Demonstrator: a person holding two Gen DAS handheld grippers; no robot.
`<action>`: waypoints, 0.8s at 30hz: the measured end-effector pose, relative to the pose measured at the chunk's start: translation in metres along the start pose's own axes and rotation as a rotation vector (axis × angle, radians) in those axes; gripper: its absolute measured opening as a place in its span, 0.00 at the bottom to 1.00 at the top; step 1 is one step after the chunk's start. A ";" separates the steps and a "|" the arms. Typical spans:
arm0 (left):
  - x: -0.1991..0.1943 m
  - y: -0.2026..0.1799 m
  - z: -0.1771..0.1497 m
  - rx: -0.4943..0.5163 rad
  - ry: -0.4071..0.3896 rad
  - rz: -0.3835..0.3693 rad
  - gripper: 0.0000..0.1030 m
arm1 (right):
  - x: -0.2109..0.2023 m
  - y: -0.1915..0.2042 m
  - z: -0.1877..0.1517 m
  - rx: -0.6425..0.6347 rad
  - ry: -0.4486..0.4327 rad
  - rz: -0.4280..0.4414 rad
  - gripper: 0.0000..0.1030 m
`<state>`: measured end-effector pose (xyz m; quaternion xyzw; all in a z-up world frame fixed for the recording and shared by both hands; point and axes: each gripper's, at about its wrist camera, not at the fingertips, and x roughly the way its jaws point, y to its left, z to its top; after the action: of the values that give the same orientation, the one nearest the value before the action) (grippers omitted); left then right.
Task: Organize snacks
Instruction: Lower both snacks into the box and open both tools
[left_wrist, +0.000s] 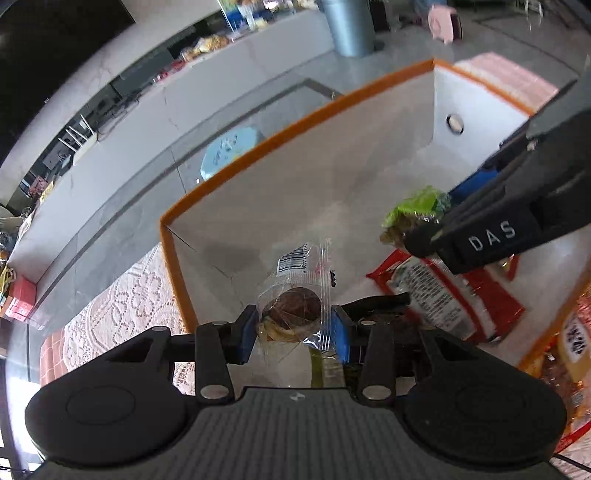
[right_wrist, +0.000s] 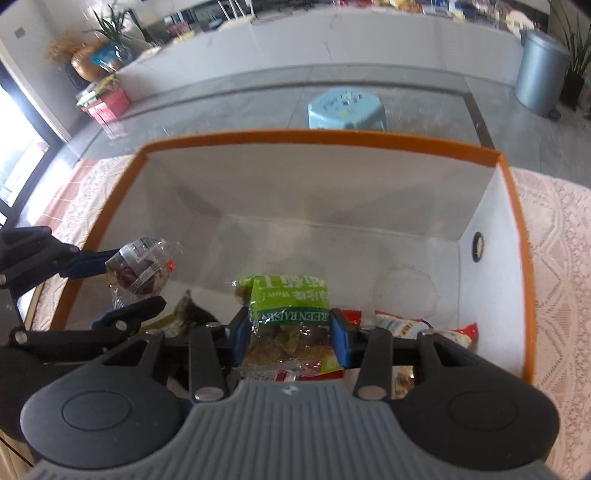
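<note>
My left gripper (left_wrist: 293, 326) is shut on a clear-wrapped brown pastry (left_wrist: 291, 306) and holds it over the white box with an orange rim (left_wrist: 236, 162). It also shows in the right wrist view (right_wrist: 127, 280), holding the pastry (right_wrist: 142, 267) at the box's left side. My right gripper (right_wrist: 290, 334) is shut on a green raisin packet (right_wrist: 288, 302) inside the box (right_wrist: 321, 138). In the left wrist view the right gripper (left_wrist: 424, 234) holds the green packet (left_wrist: 415, 210) above a red snack bag (left_wrist: 447, 299).
Red and yellow snack bags (right_wrist: 406, 326) lie on the box floor near the front. The box stands on a pink lace cloth (right_wrist: 554, 258). A light blue stool (right_wrist: 347, 107) and a grey bin (right_wrist: 539, 70) stand on the floor beyond.
</note>
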<state>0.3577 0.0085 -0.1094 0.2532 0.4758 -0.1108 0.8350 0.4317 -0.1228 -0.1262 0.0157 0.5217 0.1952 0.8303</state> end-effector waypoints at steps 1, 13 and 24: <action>0.003 0.000 0.001 0.004 0.014 0.004 0.46 | 0.003 0.000 0.002 0.001 0.007 0.001 0.42; 0.015 0.001 0.003 0.006 0.067 0.020 0.54 | 0.028 0.009 0.016 -0.013 0.089 -0.018 0.45; -0.017 -0.002 -0.002 -0.019 0.005 0.029 0.66 | 0.009 0.014 0.017 0.018 0.043 0.003 0.55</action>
<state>0.3467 0.0064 -0.0964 0.2525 0.4750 -0.0935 0.8378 0.4459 -0.1037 -0.1233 0.0200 0.5411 0.1920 0.8185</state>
